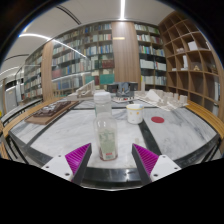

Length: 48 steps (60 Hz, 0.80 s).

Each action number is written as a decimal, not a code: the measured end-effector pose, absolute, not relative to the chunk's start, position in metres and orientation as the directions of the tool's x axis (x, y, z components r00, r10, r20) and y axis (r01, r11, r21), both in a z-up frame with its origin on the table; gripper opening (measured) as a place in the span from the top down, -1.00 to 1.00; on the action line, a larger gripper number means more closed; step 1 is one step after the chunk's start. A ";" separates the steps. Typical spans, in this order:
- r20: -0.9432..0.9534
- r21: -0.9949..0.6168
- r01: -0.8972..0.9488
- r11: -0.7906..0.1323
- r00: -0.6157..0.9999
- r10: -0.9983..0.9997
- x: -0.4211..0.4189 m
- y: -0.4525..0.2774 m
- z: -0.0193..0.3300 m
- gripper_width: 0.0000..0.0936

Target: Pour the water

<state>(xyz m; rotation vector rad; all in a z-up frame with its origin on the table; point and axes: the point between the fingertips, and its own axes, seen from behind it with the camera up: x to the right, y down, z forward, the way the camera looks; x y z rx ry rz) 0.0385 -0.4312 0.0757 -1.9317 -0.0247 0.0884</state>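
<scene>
The gripper [109,158] sits at the bottom centre of the frame, its two fingers spread wide, the magenta pads [78,156] angled inward with a clear gap to either side of the bottle [104,124]. That clear plastic bottle stands upright on the table [180,130] between the fingers and just ahead of them, touching neither pad, its base near the lower middle of the frame and its cap reaching up to about mid-frame. The pale marble-patterned tabletop lies open to the left and right of the bottle. Just right of centre, beyond the bottle, stands a white cup [134,113], and further right lies a small red disc [157,119] on the table. A dark tray [52,110] rests at the table's left edge, mid-left of the frame. Bookshelves [85,60] fill the upper half behind the table, well apart from it.
</scene>
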 end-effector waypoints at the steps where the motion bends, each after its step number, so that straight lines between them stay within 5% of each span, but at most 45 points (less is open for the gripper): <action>1: -0.047 -0.938 -0.021 -0.347 0.997 0.067 0.031 -0.424 0.078 -0.77; 10: 0.010 -0.965 0.031 -0.259 0.997 0.082 0.012 -0.365 0.082 -0.67; 17: 0.060 -0.974 0.076 -0.215 0.995 0.078 0.013 -0.341 0.081 -0.18; 29: 0.033 -0.976 0.054 -0.212 0.994 0.100 0.011 -0.341 0.084 0.09; 39: -0.002 -0.980 0.025 -0.196 0.990 0.138 0.001 -0.340 0.100 0.14; 48: -0.177 -0.979 -0.150 -0.141 0.962 0.207 -0.027 -0.317 0.166 0.14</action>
